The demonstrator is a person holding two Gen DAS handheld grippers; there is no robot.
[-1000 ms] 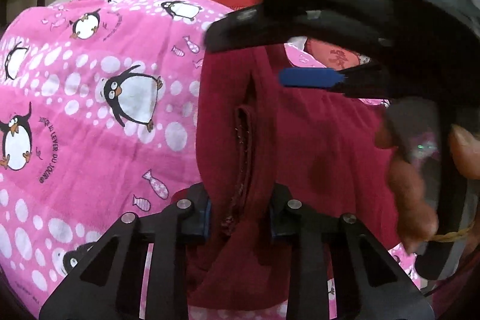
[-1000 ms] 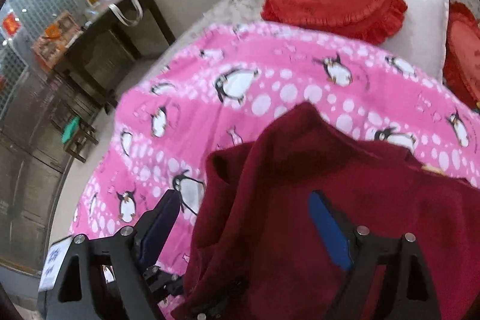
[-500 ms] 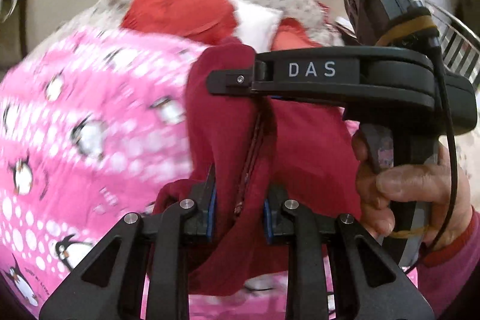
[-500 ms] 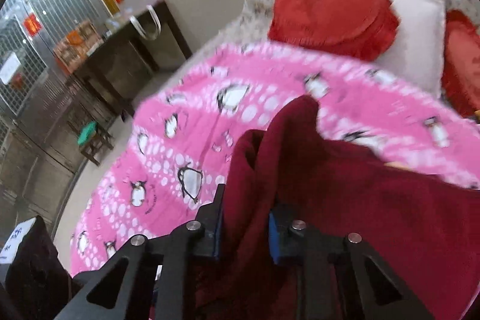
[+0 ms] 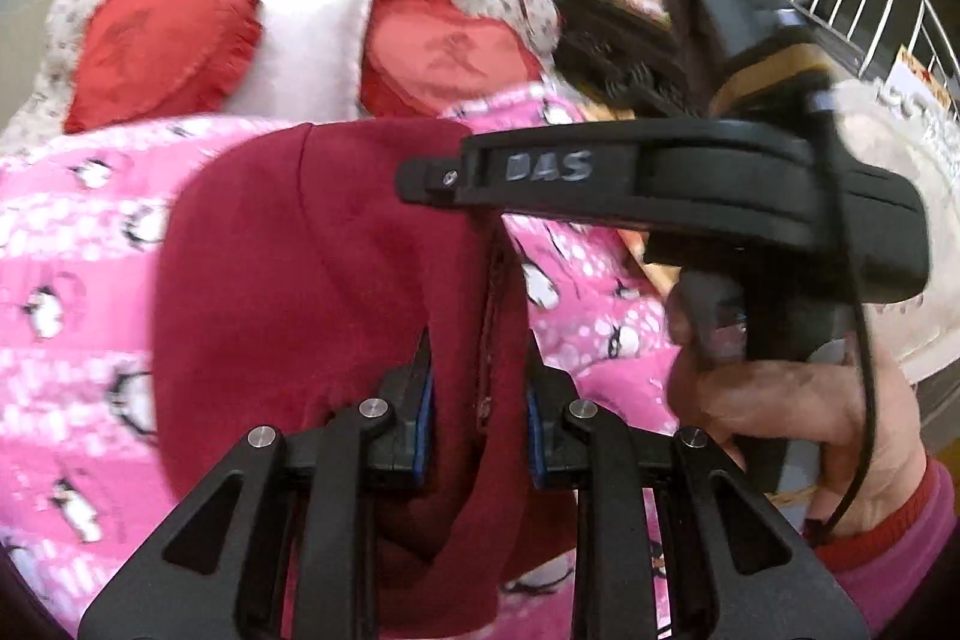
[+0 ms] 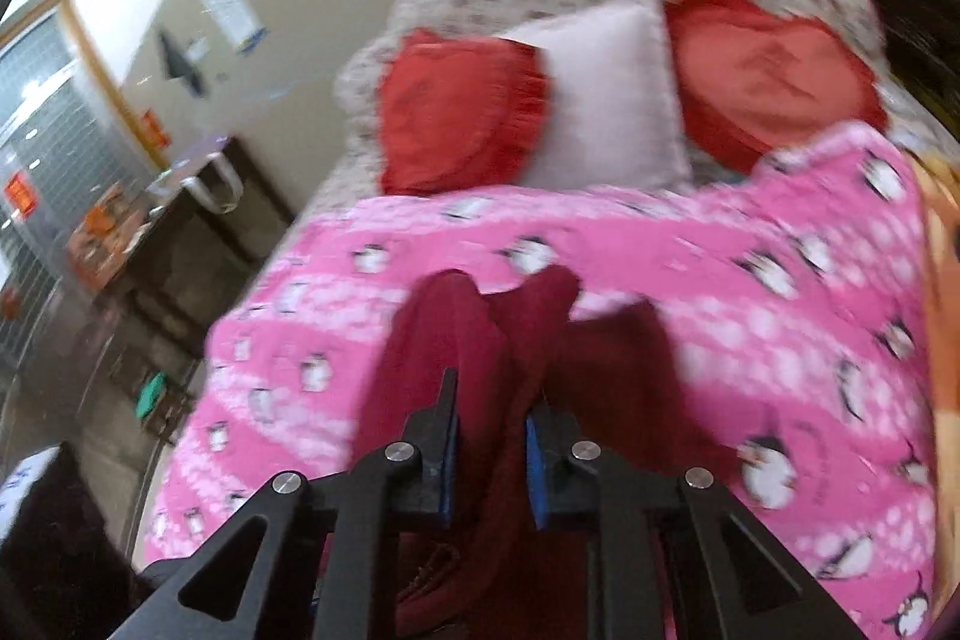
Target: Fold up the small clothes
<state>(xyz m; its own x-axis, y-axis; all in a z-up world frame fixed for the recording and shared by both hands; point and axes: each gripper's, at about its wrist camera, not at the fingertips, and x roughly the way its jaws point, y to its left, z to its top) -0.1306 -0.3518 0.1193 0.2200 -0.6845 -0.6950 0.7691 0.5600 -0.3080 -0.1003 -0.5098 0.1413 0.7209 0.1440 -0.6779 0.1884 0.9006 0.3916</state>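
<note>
- Since half a second ago, swung toward the pillows: both red heart cushions [image 5: 150, 46] and white pillow [image 5: 306, 40] now in full view at the head of the bed.
- Left gripper [image 5: 477, 418] clamped on a bunched seam of the dark red garment [image 5: 312, 268], blue pads pressed on the cloth from both sides.
- Right gripper [image 6: 489, 451] likewise pinched shut on a ridge of the same garment [image 6: 456, 340], fabric rising between the jaws.
- Garment lifted clear of the pink penguin blanket [image 5: 60, 280], draped down to the left in the left wrist view and hanging below the fingers.
- Right gripper's black body marked "DAS" [image 5: 660, 184] beside the left one, gripped by the right hand [image 5: 792, 406] in a pink sleeve.
- Dark side table [image 6: 180, 232] off the bed's left edge.
- Heavy motion blur in both views.
</note>
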